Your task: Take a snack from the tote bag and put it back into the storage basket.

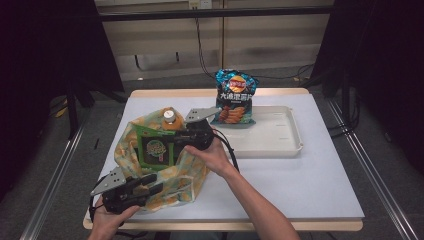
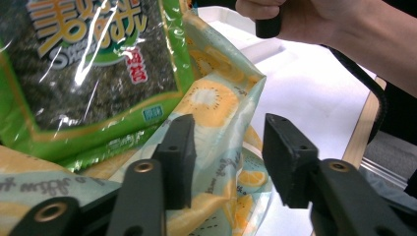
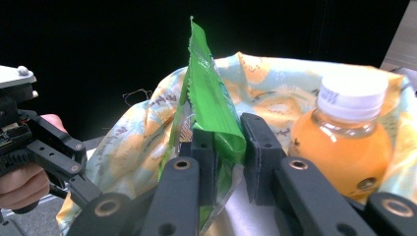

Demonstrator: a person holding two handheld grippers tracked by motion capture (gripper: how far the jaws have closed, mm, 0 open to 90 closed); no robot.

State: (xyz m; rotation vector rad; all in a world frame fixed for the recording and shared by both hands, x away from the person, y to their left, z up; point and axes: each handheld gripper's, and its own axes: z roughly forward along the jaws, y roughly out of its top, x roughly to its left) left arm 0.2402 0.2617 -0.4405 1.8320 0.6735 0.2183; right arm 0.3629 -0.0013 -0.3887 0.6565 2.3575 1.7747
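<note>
A fabric bag (image 1: 129,140) printed with fruit slices lies at the table's front left. A green seaweed packet (image 1: 156,150) stands upright in its mouth, and my right gripper (image 1: 176,141) is shut on the packet's edge. In the right gripper view the packet (image 3: 209,93) rises between the jaws of my right gripper (image 3: 227,130), with an orange juice bottle (image 3: 344,142) just to its right inside the bag (image 3: 275,83). My left gripper (image 1: 159,184) reaches to the bag's near rim. Its jaws (image 2: 227,132) stand apart, and a fold of the bag (image 2: 216,98) hangs loose between them.
A blue chip bag (image 1: 235,97) stands upright at the left end of a white tray (image 1: 280,145) at the back right. The right forearm crosses the table's middle front. The table's edge runs close behind my left gripper.
</note>
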